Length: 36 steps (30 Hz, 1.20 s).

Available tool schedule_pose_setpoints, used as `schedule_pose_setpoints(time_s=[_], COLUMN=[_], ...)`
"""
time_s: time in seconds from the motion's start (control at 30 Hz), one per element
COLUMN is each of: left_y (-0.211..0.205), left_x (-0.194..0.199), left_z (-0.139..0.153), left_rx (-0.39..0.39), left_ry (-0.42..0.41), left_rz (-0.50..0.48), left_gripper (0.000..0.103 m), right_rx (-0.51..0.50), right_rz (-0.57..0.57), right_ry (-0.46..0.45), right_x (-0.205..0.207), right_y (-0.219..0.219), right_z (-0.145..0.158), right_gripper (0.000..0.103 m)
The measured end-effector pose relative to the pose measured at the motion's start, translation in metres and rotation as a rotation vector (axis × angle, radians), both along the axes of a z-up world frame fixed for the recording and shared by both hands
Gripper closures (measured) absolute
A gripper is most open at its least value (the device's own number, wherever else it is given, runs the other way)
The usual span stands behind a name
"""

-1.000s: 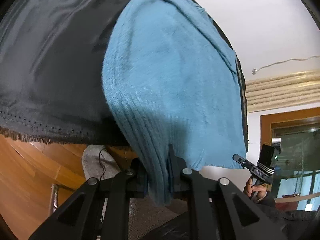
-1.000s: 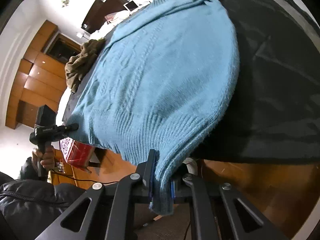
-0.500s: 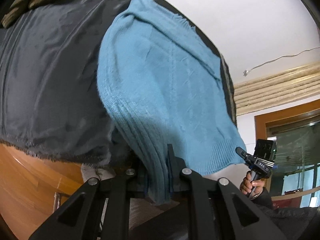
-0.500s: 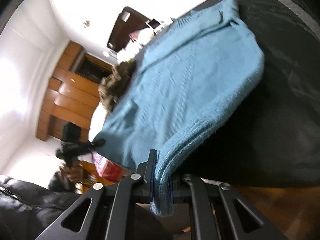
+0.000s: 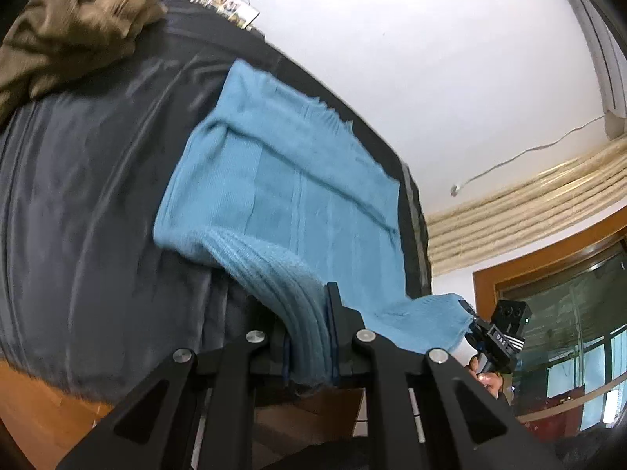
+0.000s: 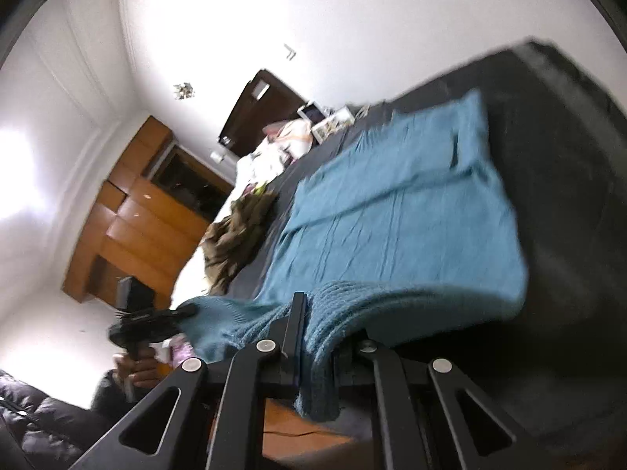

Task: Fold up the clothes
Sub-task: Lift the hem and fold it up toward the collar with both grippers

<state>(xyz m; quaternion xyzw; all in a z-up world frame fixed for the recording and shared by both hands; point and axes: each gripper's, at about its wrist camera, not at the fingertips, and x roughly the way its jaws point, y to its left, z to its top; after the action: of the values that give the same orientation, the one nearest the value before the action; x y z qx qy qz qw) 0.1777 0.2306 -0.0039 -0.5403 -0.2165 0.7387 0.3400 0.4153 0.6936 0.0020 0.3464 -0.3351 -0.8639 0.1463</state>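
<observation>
Both claws, left claw (image 5: pixel 309 337) and right claw (image 6: pixel 319 346), clamped on blue sweater (image 5: pixel 298 203) hem.

Left gripper (image 5: pixel 309 337): jaws clamped on the sweater's ribbed hem
Sweater (image 5: pixel 298 203): blue, spread over the dark bed (image 5: pixel 78 196)
Right gripper (image 5: pixel 495 342): grips the far hem corner
Brown garment (image 5: pixel 74 23): heaped behind

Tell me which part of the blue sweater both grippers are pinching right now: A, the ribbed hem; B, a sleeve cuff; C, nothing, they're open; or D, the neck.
A: the left gripper and right gripper are each shut on the ribbed hem of the sweater, one at each corner.
</observation>
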Motion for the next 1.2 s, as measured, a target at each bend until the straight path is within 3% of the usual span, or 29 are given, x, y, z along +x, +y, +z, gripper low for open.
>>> schedule_pose_setpoints(time_s=[0.43, 0.67, 0.87, 1.2], left_y=[0.032, 0.064, 0.091, 0.136], left_x=[-0.103, -0.176, -0.234, -0.3], left_z=[0.048, 0.05, 0.032, -0.032], left_rx=[0.024, 0.023, -0.002, -0.078], left_ry=[0.102, 0.115, 0.074, -0.045], left_rz=[-0.007, -0.023, -0.031, -0.043], left_gripper=[0.087, 0.087, 0.087, 0.087], right_rx=[0.229, 0.287, 0.291, 0.312], right_rz=[-0.137, -0.213, -0.281, -0.334], right_ry=[0.08, 0.092, 0.03, -0.135], right_x=[-0.081, -0.14, -0.191, -0.26], right_y=[0.03, 0.046, 0.063, 0.082], right_z=[0.065, 0.084, 0.07, 0.021], right_gripper=[0.092, 0.092, 0.092, 0.092])
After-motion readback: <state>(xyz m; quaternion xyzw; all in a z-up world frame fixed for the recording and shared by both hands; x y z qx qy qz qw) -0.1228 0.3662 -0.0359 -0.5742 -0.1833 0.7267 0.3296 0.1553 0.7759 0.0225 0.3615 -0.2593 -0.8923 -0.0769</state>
